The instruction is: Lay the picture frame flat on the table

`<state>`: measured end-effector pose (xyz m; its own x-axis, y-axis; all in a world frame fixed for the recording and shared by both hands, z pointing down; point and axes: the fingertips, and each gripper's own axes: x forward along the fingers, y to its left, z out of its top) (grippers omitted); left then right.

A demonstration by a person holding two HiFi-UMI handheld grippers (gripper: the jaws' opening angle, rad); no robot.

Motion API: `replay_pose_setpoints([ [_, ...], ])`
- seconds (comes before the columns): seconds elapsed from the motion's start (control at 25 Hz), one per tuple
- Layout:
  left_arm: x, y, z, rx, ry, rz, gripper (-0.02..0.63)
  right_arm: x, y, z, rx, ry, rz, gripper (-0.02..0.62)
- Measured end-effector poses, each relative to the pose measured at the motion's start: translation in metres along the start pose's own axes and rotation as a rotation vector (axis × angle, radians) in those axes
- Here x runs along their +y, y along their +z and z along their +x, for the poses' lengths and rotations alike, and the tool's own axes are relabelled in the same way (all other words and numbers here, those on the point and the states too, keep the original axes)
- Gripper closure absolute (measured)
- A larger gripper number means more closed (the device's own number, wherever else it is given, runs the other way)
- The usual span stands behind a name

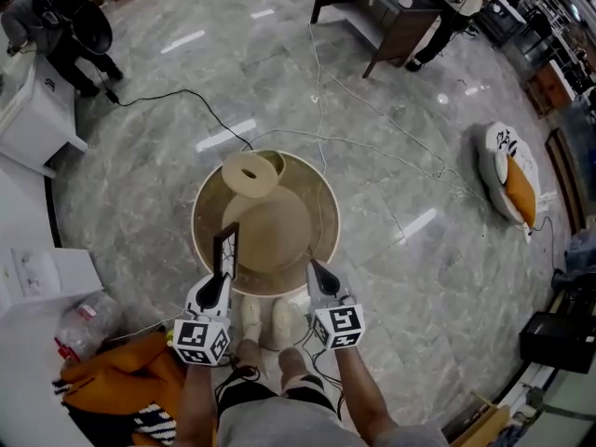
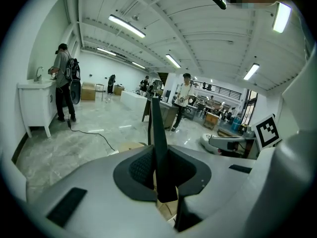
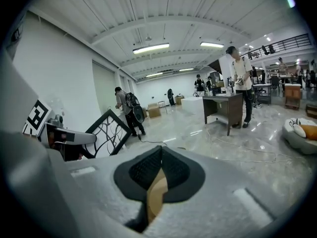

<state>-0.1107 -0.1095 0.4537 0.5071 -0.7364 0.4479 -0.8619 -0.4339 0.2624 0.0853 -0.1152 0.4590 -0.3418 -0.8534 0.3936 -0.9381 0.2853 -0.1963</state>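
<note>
Left gripper [image 1: 222, 282] clamped the picture frame [image 1: 226, 248] by its lower edge, frame upright, over the round table [image 1: 333, 208] rim at 7 o'clock; right gripper [image 1: 315, 273] pinched closed, empty, at 5 o'clock.

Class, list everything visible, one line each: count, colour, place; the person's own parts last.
picture frame: 1, black, upright over table's near-left part
table: 1, beige, centre
ring: 1, cream, table's far side
desk: 1, dark brown, top right
cabinet: 1, white, left
cushion: 1, white-orange, floor right
cloth: 1, orange, lower left
bottle: 1, clear, beside cloth
cables: several, black and white, across floor
bystanders: 2, dark-clothed top left; light-topped by desk
left gripper: 1, grey, jaws shut on picture frame
right gripper: 1, grey, jaws shut, empty
</note>
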Motion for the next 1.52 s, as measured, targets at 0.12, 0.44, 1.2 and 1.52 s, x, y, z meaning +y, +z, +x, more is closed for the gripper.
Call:
replay_pose_setpoints([
  [0.12,0.014,-0.017,0.013,0.028,0.000,-0.025,0.544,0.000,-0.018,0.018,0.039,-0.003,0.009,0.597],
  [0.44,0.039,-0.071,0.048,0.112,-0.007,-0.065,0.543,-0.005,-0.071,0.060,0.144,0.008,0.012,0.597],
  [1.2,0.086,-0.189,0.109,0.229,-0.014,-0.131,0.543,-0.007,-0.186,0.134,0.255,0.040,0.042,0.597],
  [1.52,0.097,-0.227,0.128,0.262,-0.011,-0.163,0.543,-0.011,-0.229,0.156,0.282,0.045,0.064,0.597],
])
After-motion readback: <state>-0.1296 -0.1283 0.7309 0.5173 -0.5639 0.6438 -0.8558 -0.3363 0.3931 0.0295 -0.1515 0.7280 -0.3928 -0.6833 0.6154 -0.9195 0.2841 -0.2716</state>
